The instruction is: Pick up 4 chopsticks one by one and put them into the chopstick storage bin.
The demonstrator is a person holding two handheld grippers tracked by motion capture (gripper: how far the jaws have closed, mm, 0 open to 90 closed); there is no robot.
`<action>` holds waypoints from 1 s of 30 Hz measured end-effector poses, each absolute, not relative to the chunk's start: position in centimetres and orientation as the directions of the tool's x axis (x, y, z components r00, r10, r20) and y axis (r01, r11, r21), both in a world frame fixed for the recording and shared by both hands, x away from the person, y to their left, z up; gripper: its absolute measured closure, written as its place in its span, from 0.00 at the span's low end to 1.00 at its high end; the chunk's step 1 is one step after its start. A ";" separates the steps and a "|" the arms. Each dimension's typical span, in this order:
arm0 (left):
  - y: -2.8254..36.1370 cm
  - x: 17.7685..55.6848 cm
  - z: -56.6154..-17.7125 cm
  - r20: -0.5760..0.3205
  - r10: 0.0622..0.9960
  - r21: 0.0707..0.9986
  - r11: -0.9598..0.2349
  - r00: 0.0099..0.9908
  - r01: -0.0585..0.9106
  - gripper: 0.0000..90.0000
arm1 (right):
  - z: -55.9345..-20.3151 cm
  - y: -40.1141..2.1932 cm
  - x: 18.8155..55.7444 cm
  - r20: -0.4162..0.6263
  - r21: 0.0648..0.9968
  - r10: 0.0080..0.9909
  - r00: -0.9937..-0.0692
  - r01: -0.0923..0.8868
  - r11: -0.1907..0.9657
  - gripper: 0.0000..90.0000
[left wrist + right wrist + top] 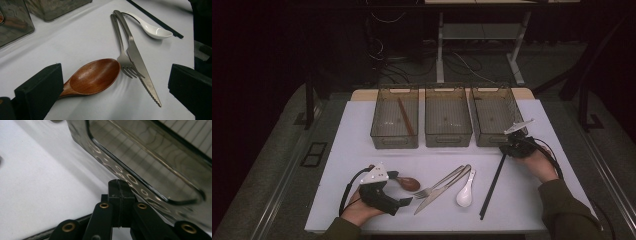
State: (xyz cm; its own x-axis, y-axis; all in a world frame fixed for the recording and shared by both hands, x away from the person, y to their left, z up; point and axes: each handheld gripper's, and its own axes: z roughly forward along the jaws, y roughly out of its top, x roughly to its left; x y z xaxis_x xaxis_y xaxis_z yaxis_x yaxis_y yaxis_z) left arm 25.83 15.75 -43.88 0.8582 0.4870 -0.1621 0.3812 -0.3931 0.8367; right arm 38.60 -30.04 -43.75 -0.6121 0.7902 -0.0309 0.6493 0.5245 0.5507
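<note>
On the left, the left gripper (404, 201) is held low over the white table (362, 150), its jaws spread wide with nothing between them. The wooden spoon (93, 76) is seen just in front of them, lying flat. A fork (122, 53) and a knife (140, 67) are laid touching beside it, then a white spoon (152, 28) and a black chopstick (492, 186). On the right, the right gripper (507, 150) is pressed shut at the chopstick's far end, beside the right basket (492, 120); whether the chopstick is pinched cannot be told.
</note>
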 end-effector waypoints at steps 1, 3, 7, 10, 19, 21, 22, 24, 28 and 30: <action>15.7 25.8 -43.9 -0.163 0.487 0.837 -0.392 0.858 0.382 0.00 | -43.7 -30.1 38.6 -0.029 0.548 0.791 -0.611 0.652 0.524 0.99; 15.7 25.8 -43.9 -0.162 0.487 0.837 -0.393 0.858 0.381 0.00 | -43.7 -30.3 38.5 -0.029 0.547 0.795 -0.606 0.656 0.520 0.99; 15.7 25.8 -43.9 -0.162 0.487 0.837 -0.392 0.858 0.381 0.00 | -43.7 -30.7 38.4 -0.044 0.539 0.801 -0.597 0.661 0.522 0.99; 15.7 25.8 -43.9 -0.163 0.487 0.838 -0.391 0.858 0.381 0.00 | -43.7 -31.0 38.2 -0.046 0.536 0.804 -0.593 0.665 0.521 0.99; 15.7 25.8 -43.9 -0.161 0.486 0.836 -0.396 0.859 0.381 0.00 | -43.5 -32.0 37.7 -0.048 0.528 0.813 -0.580 0.676 0.513 0.99; 15.7 25.8 -43.9 -0.161 0.486 0.836 -0.396 0.859 0.381 0.00 | -43.5 -32.2 37.5 -0.053 0.526 0.814 -0.578 0.677 0.514 0.99; 15.7 25.8 -43.9 -0.162 0.486 0.835 -0.396 0.859 0.381 0.00 | -43.5 -32.3 37.5 -0.053 0.524 0.814 -0.578 0.678 0.515 0.99; 15.7 25.8 -43.9 -0.161 0.485 0.835 -0.397 0.860 0.381 0.00 | -43.5 -32.6 37.3 -0.057 0.523 0.816 -0.575 0.679 0.515 0.99; 15.6 25.8 -43.9 -0.160 0.484 0.835 -0.399 0.860 0.380 0.00 | -43.5 -33.2 36.9 -0.060 0.519 0.819 -0.571 0.682 0.514 0.99; 15.6 25.8 -43.9 -0.162 0.484 0.835 -0.398 0.860 0.381 0.00 | -43.4 -33.5 36.7 -0.057 0.519 0.821 -0.569 0.685 0.511 0.99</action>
